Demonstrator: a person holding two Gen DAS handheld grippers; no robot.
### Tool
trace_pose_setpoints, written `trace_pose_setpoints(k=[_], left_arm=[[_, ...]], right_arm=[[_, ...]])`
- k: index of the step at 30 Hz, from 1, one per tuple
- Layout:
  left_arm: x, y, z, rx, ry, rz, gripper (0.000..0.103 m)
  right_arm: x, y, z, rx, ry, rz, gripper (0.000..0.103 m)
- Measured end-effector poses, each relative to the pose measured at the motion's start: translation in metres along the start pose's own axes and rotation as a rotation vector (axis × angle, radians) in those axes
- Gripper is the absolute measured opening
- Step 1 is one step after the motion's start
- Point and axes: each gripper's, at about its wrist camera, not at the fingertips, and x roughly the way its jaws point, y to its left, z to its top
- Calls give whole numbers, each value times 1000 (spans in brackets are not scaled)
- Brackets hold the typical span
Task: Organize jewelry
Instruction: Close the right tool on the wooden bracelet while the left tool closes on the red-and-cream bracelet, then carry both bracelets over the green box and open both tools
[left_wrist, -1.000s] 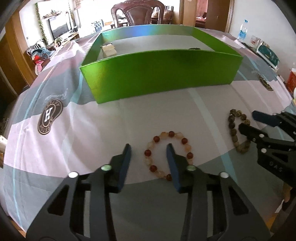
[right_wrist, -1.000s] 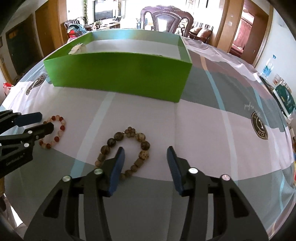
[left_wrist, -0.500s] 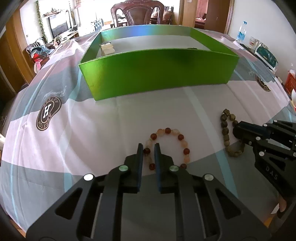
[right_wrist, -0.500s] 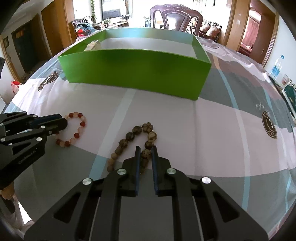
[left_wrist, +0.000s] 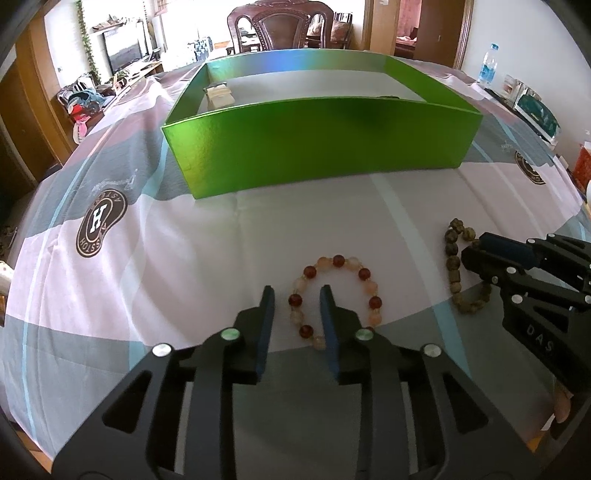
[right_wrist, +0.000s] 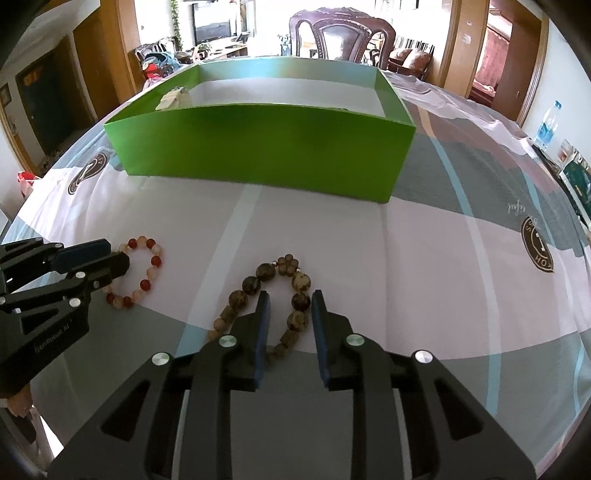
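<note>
A red and peach bead bracelet (left_wrist: 364, 274) lies on the tablecloth. My left gripper (left_wrist: 297, 293) is open with its fingers either side of the bracelet's left strand. A brown wooden bead bracelet (right_wrist: 255, 285) lies to its right. My right gripper (right_wrist: 289, 298) is open with its fingers astride that bracelet's right strand. Each gripper also shows in the other's view: the right gripper (left_wrist: 476, 251) and the left gripper (right_wrist: 110, 254). A green box (left_wrist: 317, 147) stands open behind both bracelets.
A small pale item (left_wrist: 219, 96) lies in the box's far left corner. The patterned tablecloth (left_wrist: 147, 266) covers the table. A water bottle (left_wrist: 485, 64) and other items stand at the far right. A wooden chair (left_wrist: 280, 26) stands behind the table.
Both grippers were open a second ago, narrowed almost shut half a second ago, and now stand open again around their bracelets' strands. The bracelets lie where they were.
</note>
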Motion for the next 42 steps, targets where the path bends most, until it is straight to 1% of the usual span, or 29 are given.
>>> trace_pose_setpoints(k=[3,6,13,17,20,23,25,26,28,30,31,38,42], left_arm=[[0,1,0,-3,0,5,30],[1,0,0,-6,-1,6,31],[1,-2,0,-2,-5,3,31],[0,-3,0,-3,-6,2,31],[0,-6,-1,-2,-10,8,31],[-1,-7,-2,-5,-10,-4,26],[-1,-9,-2,-1,-11,-9,18],[-2,-11,-3,4,-12,-11,16],[-2,-13,-3,7,-13,-14,9],[-2,-14,-4,10,-15,-10,8],[-3,-14,-4,10,-15,-9,8],[-4,-12,-4,-1,-7,-14,8],[-10,-8,-1,-17,-24,-7,8]], right_arm=[[0,0,0,5,-2,3,25],[1,-1,1,9,-4,-10,32],[2,-1,0,18,-9,-6,32],[3,-2,-1,23,-13,-11,36],[2,-2,-1,25,-17,-11,36],[3,-1,-1,25,-18,-9,36],[3,-1,0,22,-19,-6,36],[2,0,0,22,-19,-1,34],[2,1,-1,21,-19,11,27],[0,2,-2,14,-19,20,14],[0,3,-2,10,-18,27,12],[-1,5,-3,18,-15,41,12],[-3,3,-2,25,-14,41,11]])
